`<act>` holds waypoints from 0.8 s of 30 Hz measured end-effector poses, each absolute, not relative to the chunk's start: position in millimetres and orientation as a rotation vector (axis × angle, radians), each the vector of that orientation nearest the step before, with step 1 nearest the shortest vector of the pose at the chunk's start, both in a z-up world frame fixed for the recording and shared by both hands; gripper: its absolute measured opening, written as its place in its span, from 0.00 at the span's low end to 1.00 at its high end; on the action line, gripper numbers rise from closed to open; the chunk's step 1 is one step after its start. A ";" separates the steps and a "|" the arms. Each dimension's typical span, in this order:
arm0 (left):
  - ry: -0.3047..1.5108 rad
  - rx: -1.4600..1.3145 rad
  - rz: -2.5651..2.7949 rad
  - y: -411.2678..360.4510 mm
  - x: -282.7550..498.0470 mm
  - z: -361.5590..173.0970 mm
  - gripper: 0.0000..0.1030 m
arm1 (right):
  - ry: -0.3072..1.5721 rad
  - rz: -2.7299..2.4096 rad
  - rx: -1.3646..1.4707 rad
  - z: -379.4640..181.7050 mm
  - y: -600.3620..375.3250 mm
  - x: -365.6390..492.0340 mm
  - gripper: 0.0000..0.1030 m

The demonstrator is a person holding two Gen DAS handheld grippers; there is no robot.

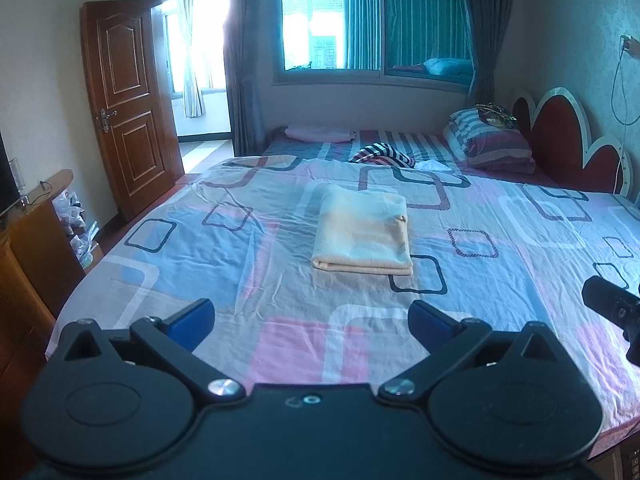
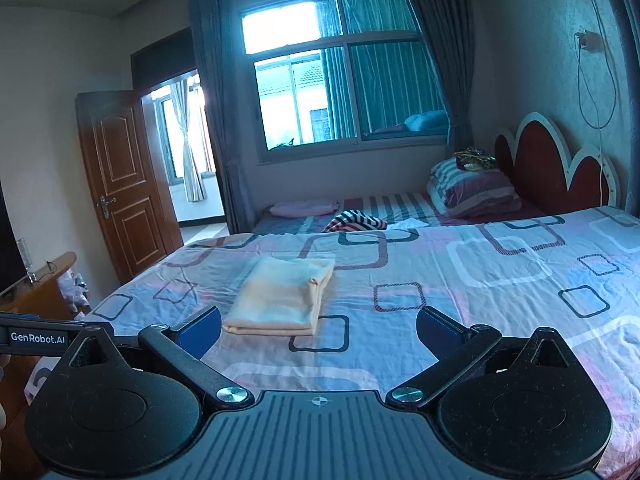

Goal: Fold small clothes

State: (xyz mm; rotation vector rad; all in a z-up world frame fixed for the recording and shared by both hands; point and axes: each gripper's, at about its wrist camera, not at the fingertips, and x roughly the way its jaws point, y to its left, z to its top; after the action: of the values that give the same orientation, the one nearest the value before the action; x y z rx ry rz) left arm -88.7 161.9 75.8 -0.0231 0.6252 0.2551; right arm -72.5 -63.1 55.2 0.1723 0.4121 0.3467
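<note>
A pale cream garment [image 1: 363, 234] lies folded into a neat rectangle on the patterned bedsheet [image 1: 240, 264]. It also shows in the right wrist view [image 2: 282, 298], left of centre. My left gripper [image 1: 311, 320] is open and empty, held above the bed short of the garment. My right gripper [image 2: 319, 330] is open and empty, held just near the garment's front right corner. Part of the right gripper's body [image 1: 614, 308] shows at the right edge of the left wrist view.
A striped garment [image 1: 382, 154] and a pink folded cloth [image 1: 318, 133] lie at the bed's far side. Striped pillows [image 1: 490, 140] lean by the red headboard [image 1: 560, 136]. A wooden cabinet [image 1: 36, 240] and an open door [image 1: 124, 108] stand left.
</note>
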 end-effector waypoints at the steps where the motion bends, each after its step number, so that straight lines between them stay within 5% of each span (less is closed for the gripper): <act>1: 0.625 -0.023 0.256 161.8 -88.6 75.8 0.99 | 0.412 0.349 0.172 54.8 -63.2 -72.3 1.00; 24: 0.618 -0.028 0.260 163.5 -86.7 76.6 0.99 | 0.418 0.348 0.170 52.9 -62.0 -72.0 1.00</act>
State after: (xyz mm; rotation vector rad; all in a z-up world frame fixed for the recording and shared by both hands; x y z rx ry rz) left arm -86.7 163.5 76.6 -0.0281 0.6178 0.2604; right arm -72.0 -62.0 52.9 0.1704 0.4175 0.3477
